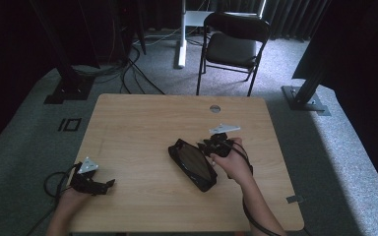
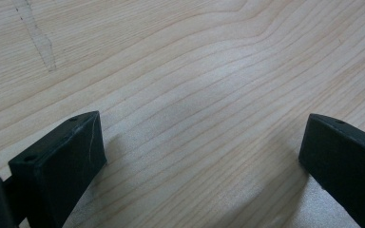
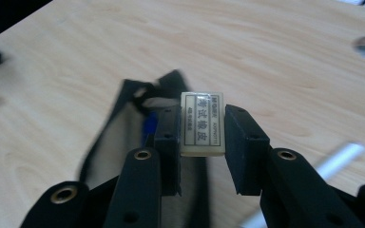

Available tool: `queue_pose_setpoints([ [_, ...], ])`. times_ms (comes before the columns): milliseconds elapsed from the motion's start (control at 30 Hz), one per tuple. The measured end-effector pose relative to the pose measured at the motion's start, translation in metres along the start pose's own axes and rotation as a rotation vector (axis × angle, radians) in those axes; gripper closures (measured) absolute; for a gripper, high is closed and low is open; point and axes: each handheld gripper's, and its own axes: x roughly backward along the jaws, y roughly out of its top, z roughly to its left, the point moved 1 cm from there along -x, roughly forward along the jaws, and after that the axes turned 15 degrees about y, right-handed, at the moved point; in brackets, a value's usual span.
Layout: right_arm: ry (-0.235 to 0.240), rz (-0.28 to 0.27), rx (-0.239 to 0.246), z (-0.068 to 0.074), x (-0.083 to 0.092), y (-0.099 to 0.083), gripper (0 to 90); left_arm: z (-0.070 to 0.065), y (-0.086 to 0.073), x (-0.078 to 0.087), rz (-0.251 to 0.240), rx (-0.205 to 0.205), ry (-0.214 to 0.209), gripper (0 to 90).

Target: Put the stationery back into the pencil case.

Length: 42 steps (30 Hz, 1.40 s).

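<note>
The right gripper (image 3: 202,137) is pinching a small white eraser (image 3: 202,124) between its jaws, holding it just above the open black mesh pouch (image 1: 193,163) lying on the wooden table (image 1: 138,132), while the left gripper (image 2: 202,156) is resting wide open and holding nothing near the table's left edge.

A wooden table (image 1: 142,123) stands on grey carpet (image 1: 29,142), with a round hole (image 1: 215,108) near its far edge. Beyond the far edge stands a black folding chair (image 1: 232,44). Cables (image 1: 128,69) trail past the far left corner.
</note>
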Motion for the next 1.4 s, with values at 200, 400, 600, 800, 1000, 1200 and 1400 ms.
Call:
queue_pose_setpoints([
  [200, 0.041, 0.044, 0.022, 0.015, -0.022, -0.001, 68.2, 0.0, 0.0, 0.0, -0.001, 0.001, 0.0, 1.6],
  [400, 0.06, 0.101, 0.04, 0.024, -0.04, -0.003, 68.2, 0.0, 0.0, 0.0, 0.0, -0.001, 0.0, 1.6],
  [600, 0.041, 0.165, 0.047, 0.025, -0.058, -0.006, 68.2, 0.0, 0.0, 0.0, 0.0, 0.001, -0.001, 1.6],
  [800, 0.023, 0.209, 0.037, 0.02, -0.073, -0.008, 68.2, 0.0, 0.0, 0.0, 0.0, 0.0, -0.001, 1.6],
  [1000, 0.001, 0.242, 0.038, 0.019, -0.084, -0.009, 68.1, 0.0, 0.0, 0.0, 0.0, 0.0, 0.0, 1.6],
  [1200, -0.002, 0.258, 0.041, 0.018, -0.087, -0.009, 66.1, 0.0, 0.0, 0.0, 0.001, 0.0, -0.001, 1.6],
  [1400, 0.007, 0.212, 0.029, 0.019, -0.075, -0.006, 61.3, 0.0, 0.0, 0.0, 0.001, 0.001, -0.001, 1.6],
])
